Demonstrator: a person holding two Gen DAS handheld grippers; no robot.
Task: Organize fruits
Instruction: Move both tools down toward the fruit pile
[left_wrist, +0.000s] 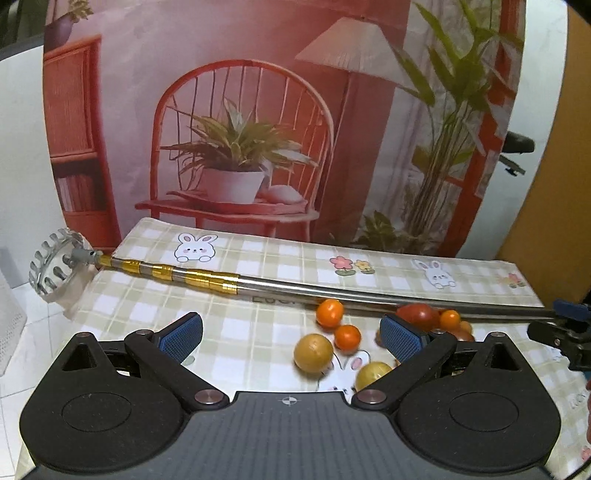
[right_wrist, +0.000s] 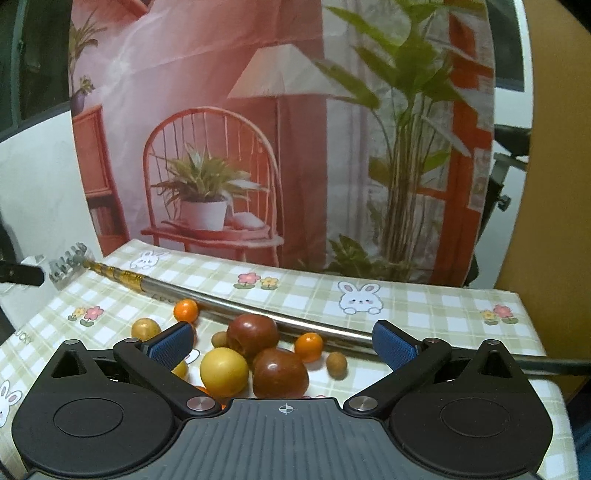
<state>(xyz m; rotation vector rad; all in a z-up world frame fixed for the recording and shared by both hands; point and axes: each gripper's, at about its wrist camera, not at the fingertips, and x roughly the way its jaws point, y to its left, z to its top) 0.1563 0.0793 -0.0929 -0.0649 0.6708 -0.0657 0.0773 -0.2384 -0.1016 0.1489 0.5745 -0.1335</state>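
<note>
Loose small fruits lie on the checked tablecloth. In the left wrist view, two orange fruits (left_wrist: 330, 313) and two yellow fruits (left_wrist: 313, 353) sit between the jaws of my open left gripper (left_wrist: 291, 338), with red ones (left_wrist: 417, 315) by its right finger. In the right wrist view, two dark red fruits (right_wrist: 280, 373), a yellow fruit (right_wrist: 224, 371), orange fruits (right_wrist: 308, 346) and small brown fruits (right_wrist: 336, 364) lie between the jaws of my open right gripper (right_wrist: 282, 345). Both grippers are empty and just above the table.
A long metal pole with gold bands (left_wrist: 207, 279) lies across the table behind the fruits, with a clear toothed basket head (left_wrist: 55, 264) over the left edge; it also shows in the right wrist view (right_wrist: 258, 312). A printed backdrop (left_wrist: 258, 110) stands behind the table. The table's right edge (right_wrist: 532, 321) is close.
</note>
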